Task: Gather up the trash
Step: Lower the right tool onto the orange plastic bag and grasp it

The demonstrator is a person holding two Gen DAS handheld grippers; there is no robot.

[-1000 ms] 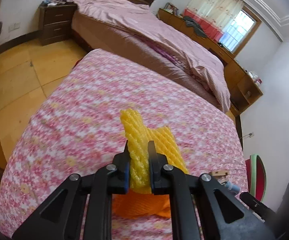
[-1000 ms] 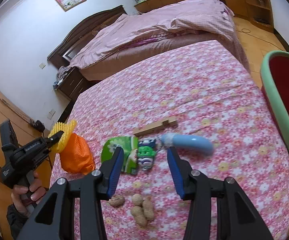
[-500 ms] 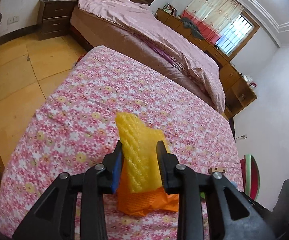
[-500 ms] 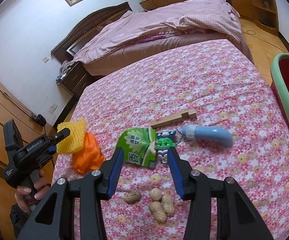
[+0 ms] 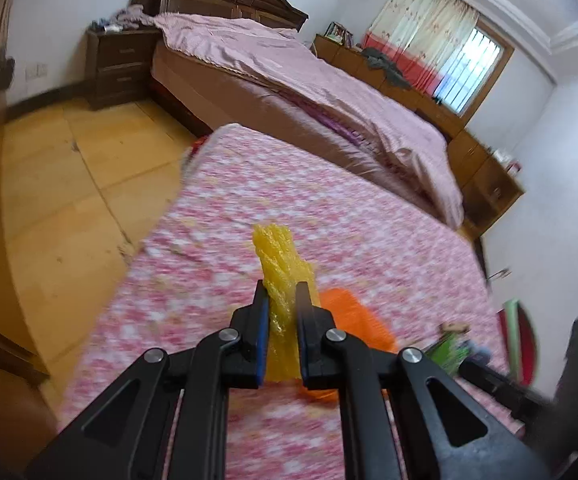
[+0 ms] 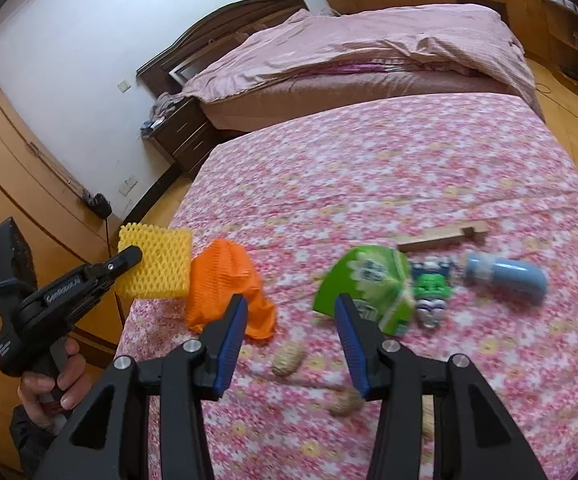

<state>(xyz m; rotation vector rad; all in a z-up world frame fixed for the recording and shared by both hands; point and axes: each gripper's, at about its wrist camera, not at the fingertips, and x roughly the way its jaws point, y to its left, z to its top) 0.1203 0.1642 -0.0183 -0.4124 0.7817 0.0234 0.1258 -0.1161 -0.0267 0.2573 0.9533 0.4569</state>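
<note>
Left wrist: left gripper (image 5: 282,300) (angled down) pinches yellow foam net (image 5: 279,264).

Left wrist view: looks forward and down along its own black fingers, close over the pink floral bedspread (image 5: 329,200), facing the curtained window (image 5: 465,76). Right wrist view: same downward tilt, facing the dark wooden headboard (image 6: 225,28). Both share the crumpled orange plastic bag (image 5: 353,312) (image 6: 225,280).

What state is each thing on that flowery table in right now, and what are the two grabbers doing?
Left gripper: fingers shut on the yellow foam net.
Yellow foam net: held, lifted off the cloth.
Right gripper: fingers apart, holding nothing.
Orange net: crumpled, lying loose.
Green wrapper: torn open, lying flat.
Blue bottle: on its side.
Wooden stick: lying flat.
Peanuts: scattered, in their shells.
</note>
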